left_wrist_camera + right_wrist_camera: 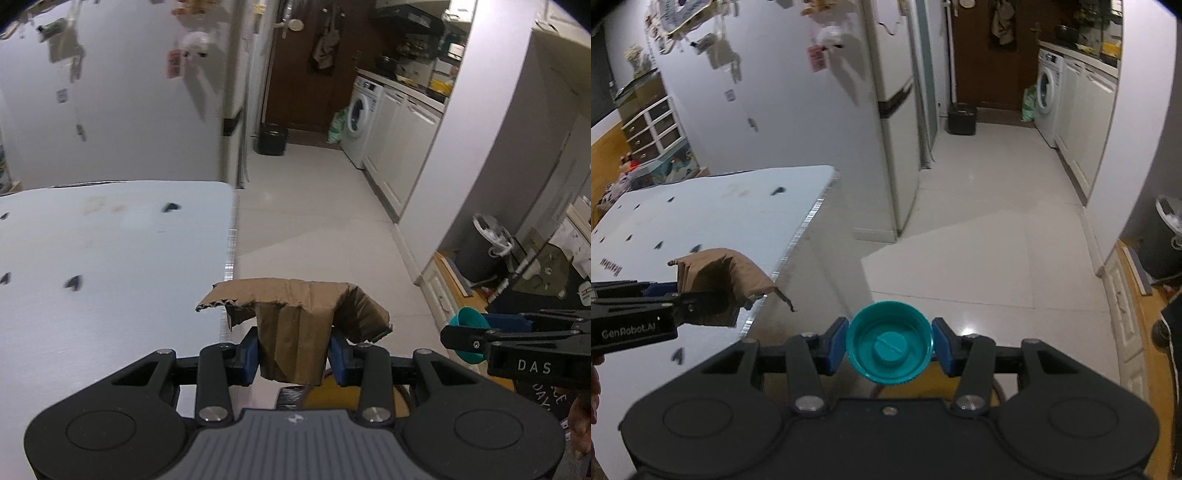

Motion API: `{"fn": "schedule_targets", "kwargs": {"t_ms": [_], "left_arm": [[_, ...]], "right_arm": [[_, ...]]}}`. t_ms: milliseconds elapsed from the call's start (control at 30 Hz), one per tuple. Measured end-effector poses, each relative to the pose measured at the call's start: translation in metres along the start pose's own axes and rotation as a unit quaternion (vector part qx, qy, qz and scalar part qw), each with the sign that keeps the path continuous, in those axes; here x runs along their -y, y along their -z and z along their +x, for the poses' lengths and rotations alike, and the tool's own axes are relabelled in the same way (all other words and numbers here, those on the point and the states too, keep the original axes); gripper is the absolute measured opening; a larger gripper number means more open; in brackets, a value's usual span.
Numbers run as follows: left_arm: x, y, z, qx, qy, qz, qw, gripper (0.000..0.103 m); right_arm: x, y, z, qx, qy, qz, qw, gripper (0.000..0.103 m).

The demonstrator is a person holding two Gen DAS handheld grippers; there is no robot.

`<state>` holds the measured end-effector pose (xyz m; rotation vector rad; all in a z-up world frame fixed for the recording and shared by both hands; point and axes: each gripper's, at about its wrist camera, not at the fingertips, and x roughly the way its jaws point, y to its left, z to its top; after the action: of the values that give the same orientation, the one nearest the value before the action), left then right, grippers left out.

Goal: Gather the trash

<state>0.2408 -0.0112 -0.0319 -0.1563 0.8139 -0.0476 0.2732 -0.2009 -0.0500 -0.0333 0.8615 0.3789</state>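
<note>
Right now both grippers carry trash out past the edge of the white table (110, 258), above the pale tiled floor (314, 229). The left gripper (294, 356) is clenched on a torn, folded piece of brown cardboard (295, 317), while the right gripper (889, 347) pinches a teal bottle cap (888, 346) by its rim, hollow side facing the camera. Doing this step well probably means keeping both grips firm until each piece hangs squarely over a bin. A dark bin (480, 247) stands by the wall on the right; another dark bin (271, 138) sits farther off by the door. The cap's round rim could slip, so tilt gently.
</note>
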Motion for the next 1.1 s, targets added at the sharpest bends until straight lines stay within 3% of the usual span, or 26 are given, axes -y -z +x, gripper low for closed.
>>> {"fn": "schedule_targets", "kwargs": {"t_ms": [267,533,1100], "left_arm": [[0.048,-0.003,0.041,-0.025,0.026,0.007,0.9993,0.039],[0.072,0.014,0.097,-0.097,0.053,-0.014,0.9938,0.039],[0.08,0.096,0.24,-0.267,0.065,-0.046,0.9603,0.04]], "right_arm": [[0.06,0.008,0.009,-0.016,0.007,0.024,1.0,0.05],[0.111,0.028,0.032,-0.054,0.021,0.059,0.997,0.05],[0.157,0.079,0.099,-0.156,0.028,0.092,0.983,0.05]]}}
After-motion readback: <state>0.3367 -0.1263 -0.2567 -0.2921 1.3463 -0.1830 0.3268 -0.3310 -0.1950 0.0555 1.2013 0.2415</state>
